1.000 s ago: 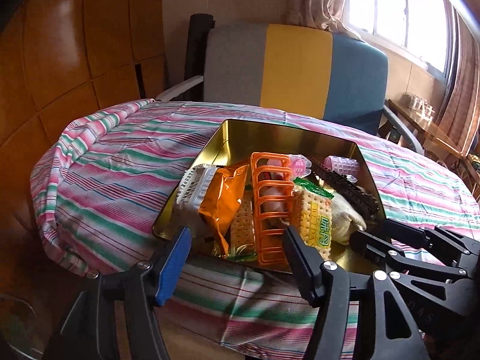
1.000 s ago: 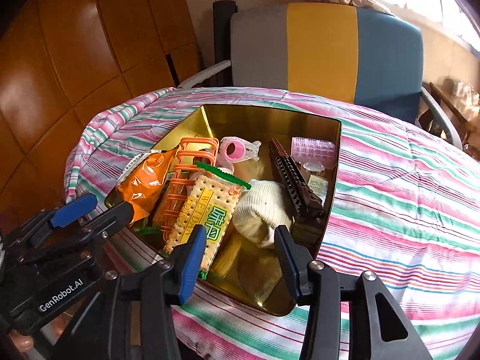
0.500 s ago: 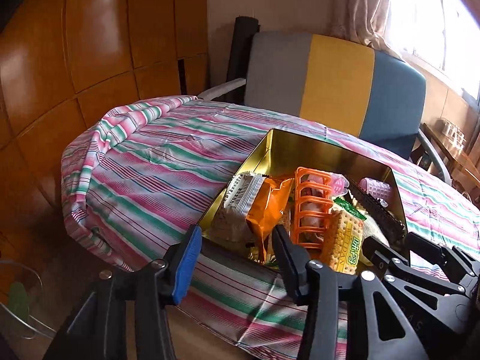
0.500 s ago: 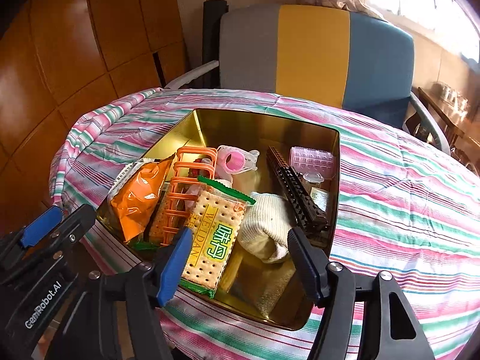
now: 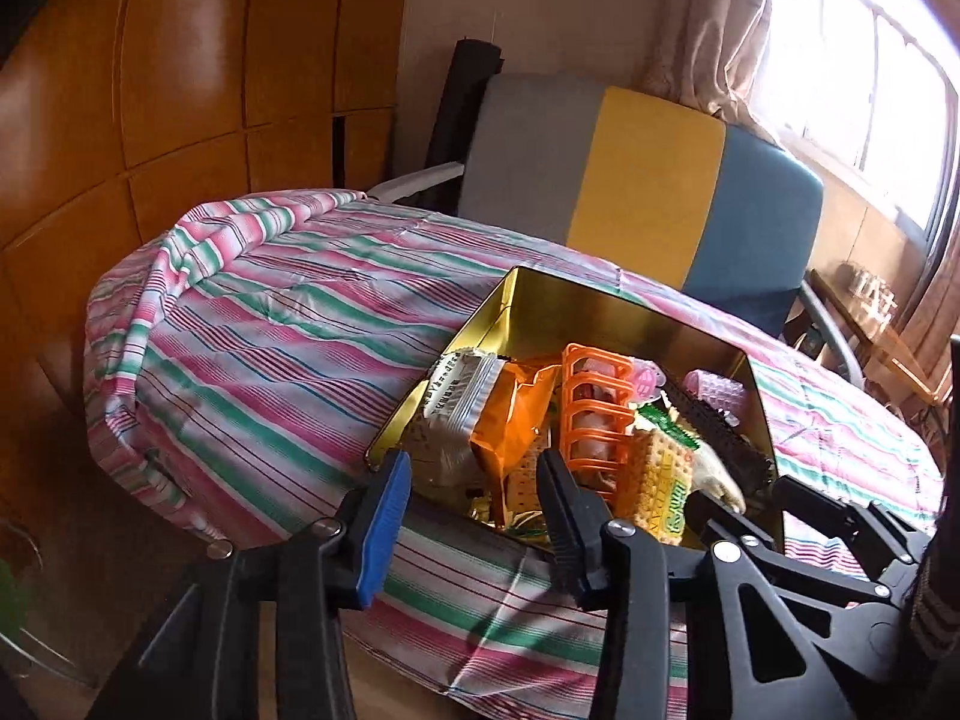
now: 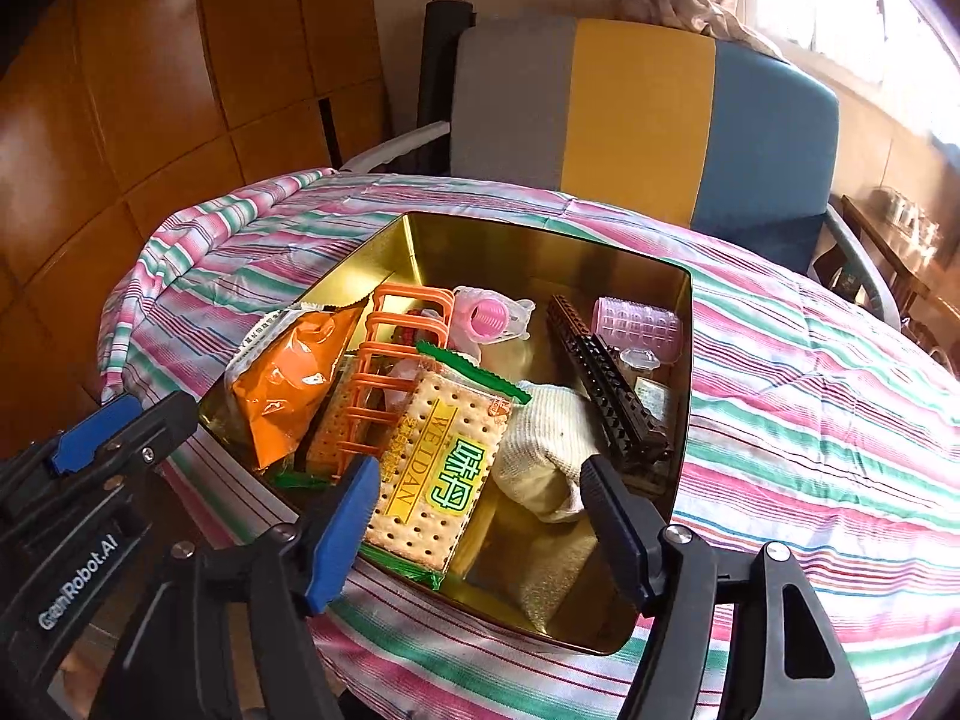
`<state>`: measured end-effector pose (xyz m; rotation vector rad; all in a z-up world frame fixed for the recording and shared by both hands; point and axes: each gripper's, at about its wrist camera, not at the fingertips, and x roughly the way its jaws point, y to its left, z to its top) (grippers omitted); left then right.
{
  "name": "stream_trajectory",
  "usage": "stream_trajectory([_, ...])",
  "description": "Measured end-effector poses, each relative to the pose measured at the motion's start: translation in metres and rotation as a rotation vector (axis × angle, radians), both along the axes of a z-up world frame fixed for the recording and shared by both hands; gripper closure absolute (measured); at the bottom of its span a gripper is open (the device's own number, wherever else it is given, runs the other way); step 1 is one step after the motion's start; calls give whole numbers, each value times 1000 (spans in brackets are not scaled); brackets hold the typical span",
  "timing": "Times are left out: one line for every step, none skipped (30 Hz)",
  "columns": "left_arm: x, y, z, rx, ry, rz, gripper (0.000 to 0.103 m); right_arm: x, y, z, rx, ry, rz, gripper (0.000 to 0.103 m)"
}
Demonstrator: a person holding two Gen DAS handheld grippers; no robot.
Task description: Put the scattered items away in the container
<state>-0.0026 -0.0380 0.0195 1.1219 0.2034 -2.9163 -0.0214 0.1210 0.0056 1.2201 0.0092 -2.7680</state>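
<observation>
Both grippers have backed off from the tin (image 6: 681, 360): left gripper (image 5: 474, 492) narrowed to closed and empty, right gripper (image 6: 480, 498) widened, empty. Snacks lie inside at nine o'clock. Check the surface (image 6: 810, 408) for strays.

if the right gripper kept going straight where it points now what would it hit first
Probably the cracker packet with the green label leaning in the gold metal tin, or the cream knitted glove beside it; depth is unclear.
</observation>
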Motion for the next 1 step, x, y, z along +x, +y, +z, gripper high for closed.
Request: stream_trajectory([-1, 1, 0, -13, -7, 3, 58, 0, 0, 0, 5, 4, 0, 33])
